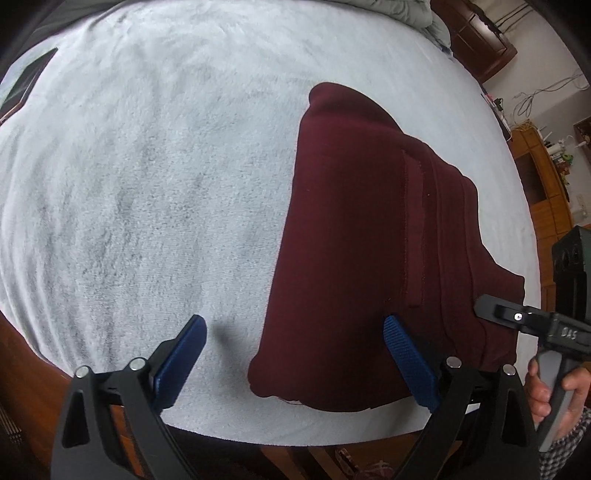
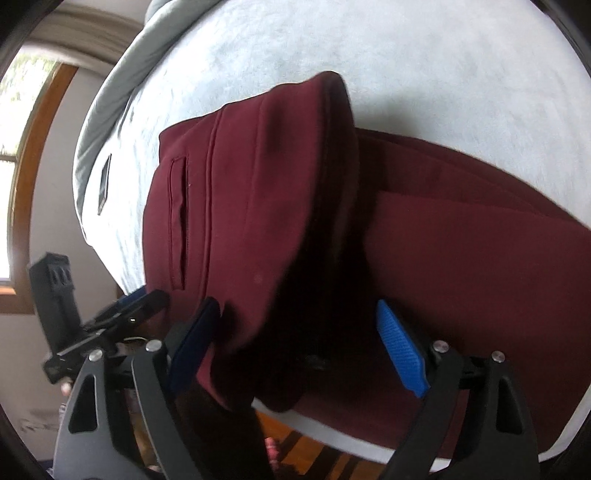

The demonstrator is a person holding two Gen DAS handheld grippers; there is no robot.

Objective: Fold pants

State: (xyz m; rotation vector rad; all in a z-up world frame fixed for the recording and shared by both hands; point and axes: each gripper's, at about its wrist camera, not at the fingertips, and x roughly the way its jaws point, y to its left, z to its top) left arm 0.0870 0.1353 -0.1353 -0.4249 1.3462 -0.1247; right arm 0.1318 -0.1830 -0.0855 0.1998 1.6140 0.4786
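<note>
Dark maroon pants point(image 1: 351, 221) lie folded in layers on a white fleece blanket point(image 1: 147, 184) near the bed's front edge. My left gripper point(image 1: 295, 354) hangs open just above the blanket. Its right pad is over the pants' near left corner and its left pad over bare blanket. My right gripper point(image 1: 495, 312), held by a hand, reaches in over the pants' right edge. In the right wrist view the right gripper point(image 2: 297, 347) stands wide. A thick raised fold of the pants point(image 2: 240, 184) lies between its pads, and the right pad is clear of the cloth. The left gripper point(image 2: 140, 302) shows at left.
A grey duvet point(image 1: 399, 14) is bunched at the bed's far side. A dark flat object point(image 2: 104, 184) lies on the blanket far from the pants. Wooden shelving point(image 1: 535, 177) stands beyond the bed, a window point(image 2: 14, 147) is to one side, and wood floor shows under the near edge.
</note>
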